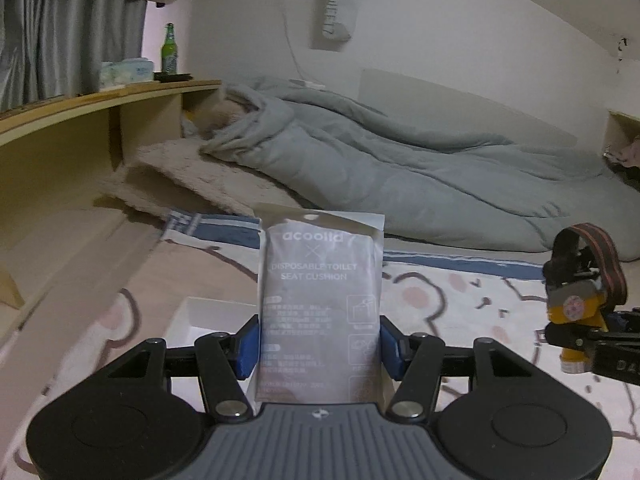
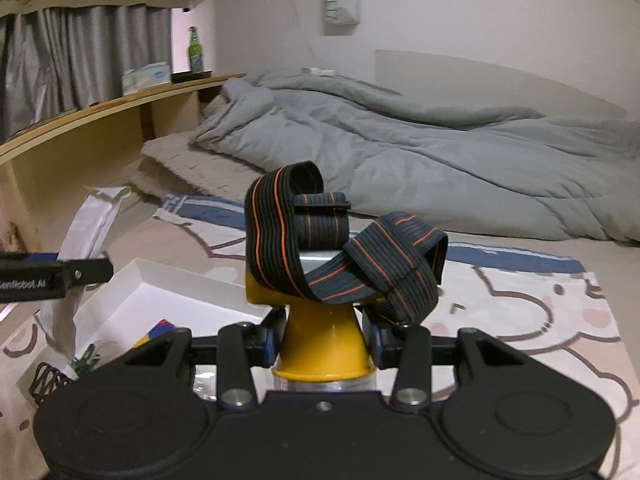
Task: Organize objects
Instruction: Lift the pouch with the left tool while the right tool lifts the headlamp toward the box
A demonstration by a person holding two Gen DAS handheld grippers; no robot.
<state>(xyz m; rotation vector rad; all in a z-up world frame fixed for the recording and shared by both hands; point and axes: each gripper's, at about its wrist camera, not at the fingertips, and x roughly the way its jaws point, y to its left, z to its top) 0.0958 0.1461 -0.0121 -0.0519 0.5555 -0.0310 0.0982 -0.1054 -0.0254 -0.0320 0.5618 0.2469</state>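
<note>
In the left wrist view my left gripper is shut on a grey packet of disposable toilet seat cushions, held upright above the bed. The right wrist view shows my right gripper shut on a yellow headlamp whose black strap with orange stripes loops above the jaws. That headlamp and the right gripper also appear at the right edge of the left view. The packet and the left gripper's arm sit at the left of the right view. A white open box lies below, between the two grippers.
A cartoon-print sheet covers the bed. A grey duvet is bunched at the back. A wooden shelf on the left carries a green bottle and a tissue pack. The box holds small colourful items.
</note>
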